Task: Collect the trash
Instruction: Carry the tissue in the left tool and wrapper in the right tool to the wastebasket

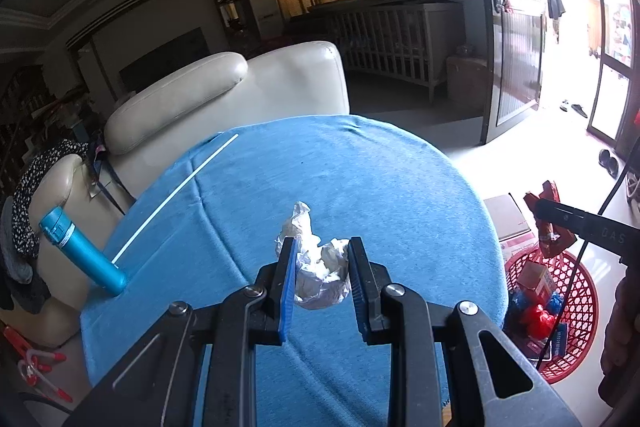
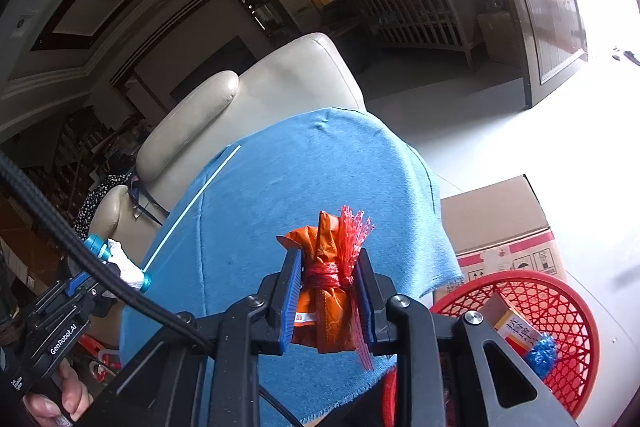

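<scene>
Currently both claws loaded. Left claw (image 1: 322,269) pinching a crumpled white wad (image 1: 320,273), paper or thin plastic, held above the blue-covered tabletop (image 1: 360,179). Right claw (image 2: 328,277) pinching an orange wrapper bundle (image 2: 326,291) tied round with red net (image 2: 352,235), held over the tabletop's near edge, just left of the red basket (image 2: 560,311) on the floor.

Handling, judged from looks:
- Wad: very light, soft, crushable, no fragility. Springs back a bit, so could slip out of a loose pinch. Gripped across the fat middle, fine there.
- Bundle: light, crinkly film, likely slick. Knotted waist is the stiffest spot and the pads sit right on it. Good hold point; loose net fringe could snag on the basket mesh.

Orientation:
- Wad: roughly blob-shaped, one thin tail pointing away from the camera; no real long axis.
- Bundle: long axis running along the claw fingers, fringe end pointing away, plain end toward the wrist.

Basket already holding a box and blue and red scraps; judged drop target for both.
</scene>
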